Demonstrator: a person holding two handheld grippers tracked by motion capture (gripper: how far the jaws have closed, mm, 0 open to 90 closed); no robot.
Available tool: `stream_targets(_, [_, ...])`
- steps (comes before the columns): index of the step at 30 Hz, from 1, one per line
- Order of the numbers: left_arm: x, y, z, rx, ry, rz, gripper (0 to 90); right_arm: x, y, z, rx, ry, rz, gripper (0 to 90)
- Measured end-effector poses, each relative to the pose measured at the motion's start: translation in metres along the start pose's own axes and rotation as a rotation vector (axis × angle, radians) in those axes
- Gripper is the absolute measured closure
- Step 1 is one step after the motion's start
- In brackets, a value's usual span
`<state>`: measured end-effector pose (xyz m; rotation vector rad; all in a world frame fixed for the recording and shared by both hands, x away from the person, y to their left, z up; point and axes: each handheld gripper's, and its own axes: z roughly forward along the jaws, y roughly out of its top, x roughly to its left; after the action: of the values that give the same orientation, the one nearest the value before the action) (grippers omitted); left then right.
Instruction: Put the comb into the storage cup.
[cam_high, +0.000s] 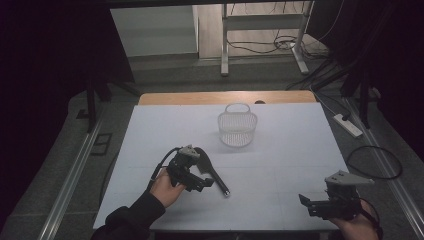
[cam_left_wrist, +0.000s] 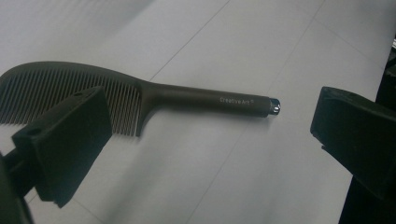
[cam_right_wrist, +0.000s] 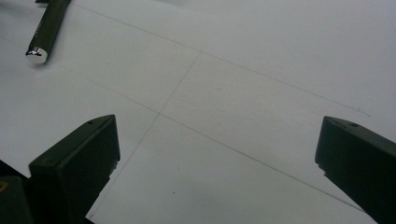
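One dark comb (cam_left_wrist: 140, 93) lies just ahead of the wide-open left claw (cam_left_wrist: 205, 140).

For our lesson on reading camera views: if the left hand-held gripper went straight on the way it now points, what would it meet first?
Probably the dark comb: the left hand-held gripper is open, the comb lying flat on the white table just beyond it, though depth is uncertain.

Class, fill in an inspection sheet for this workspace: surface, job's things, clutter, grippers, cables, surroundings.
Surface: white table, thin seam lines.
Job's things: dark comb lying flat; white mesh basket upright, apart from it.
Clutter: nothing seen.
Grippers: left gripper over the comb, jaws open, not gripping; right gripper at the near right edge, jaws open, empty.
Cables: loop on the floor; power strip.
Surroundings: grey floor, metal frame behind.
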<state>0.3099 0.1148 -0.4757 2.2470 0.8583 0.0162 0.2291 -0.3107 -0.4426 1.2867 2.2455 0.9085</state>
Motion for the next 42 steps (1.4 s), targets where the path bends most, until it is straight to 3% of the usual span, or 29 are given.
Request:
stream_targets(9, [-0.003,0.009,0.01,0.01,0.001,0.002,0.0,0.0,0.0,0.0,0.002,0.0,0.001,0.1])
stream_targets(22, [-0.01,0.024,0.03,0.052,0.031,0.048,0.0,0.0,0.0,0.001,0.008,0.001,0.003,0.1])
stream_targets(36, [-0.015,0.038,0.048,0.093,0.01,0.072,0.1,-0.001,0.0,0.001,0.01,0.002,0.004,0.2])
stream_targets(39, [-0.017,0.041,0.049,0.091,0.043,0.066,4.8,-0.001,0.0,0.001,0.009,0.001,0.004,0.2])
stream_targets(42, [-0.015,0.042,0.046,0.064,0.029,0.059,17.6,-0.001,0.0,0.001,0.009,0.001,0.004,0.2])
